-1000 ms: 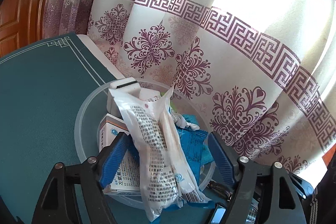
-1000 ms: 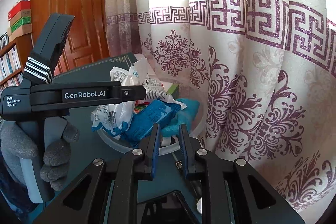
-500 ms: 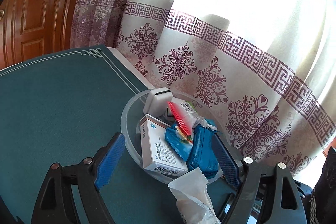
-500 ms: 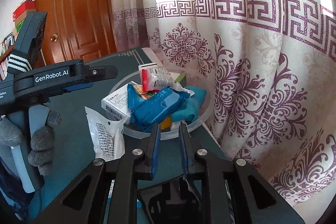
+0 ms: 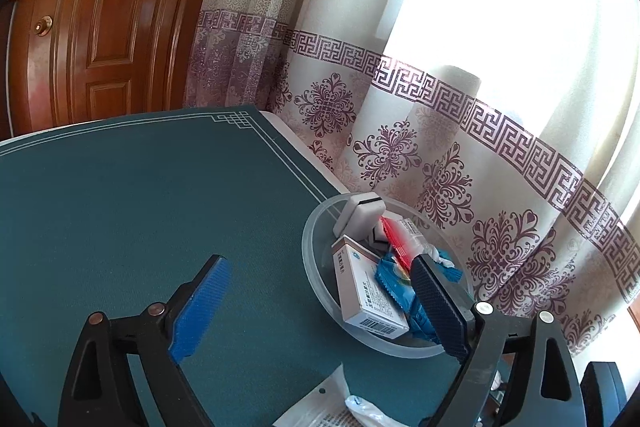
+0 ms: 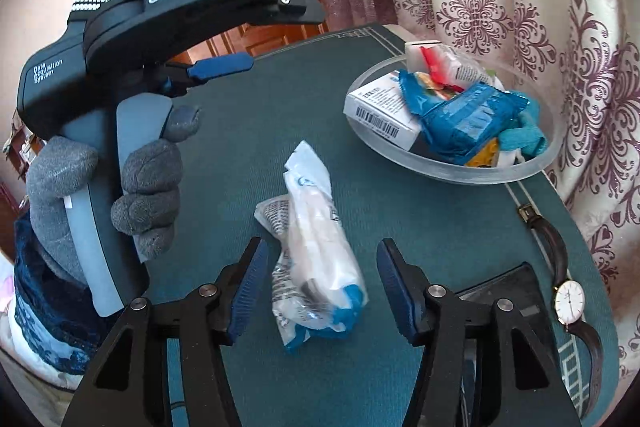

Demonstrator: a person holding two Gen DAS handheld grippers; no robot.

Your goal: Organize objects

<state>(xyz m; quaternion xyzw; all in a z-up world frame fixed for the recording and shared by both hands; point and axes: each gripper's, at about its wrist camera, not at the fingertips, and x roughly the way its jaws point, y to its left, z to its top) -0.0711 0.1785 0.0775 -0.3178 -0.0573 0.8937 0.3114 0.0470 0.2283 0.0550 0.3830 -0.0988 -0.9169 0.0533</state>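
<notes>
One plastic packet (image 6: 312, 247) lying flat on the green worktop (image 6: 260, 99), near the bowl (image 6: 452, 171); right claw (image 6: 320, 287) opening astride it, pads clear; left claw (image 5: 316, 307) opening, empty; advice: lower squarely, pinch mid-packet

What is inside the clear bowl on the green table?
The clear bowl holds a white medicine box, a blue wrapper, a red-and-white packet, a teal cloth and something yellow. Anything beneath this pile is covered.
</notes>
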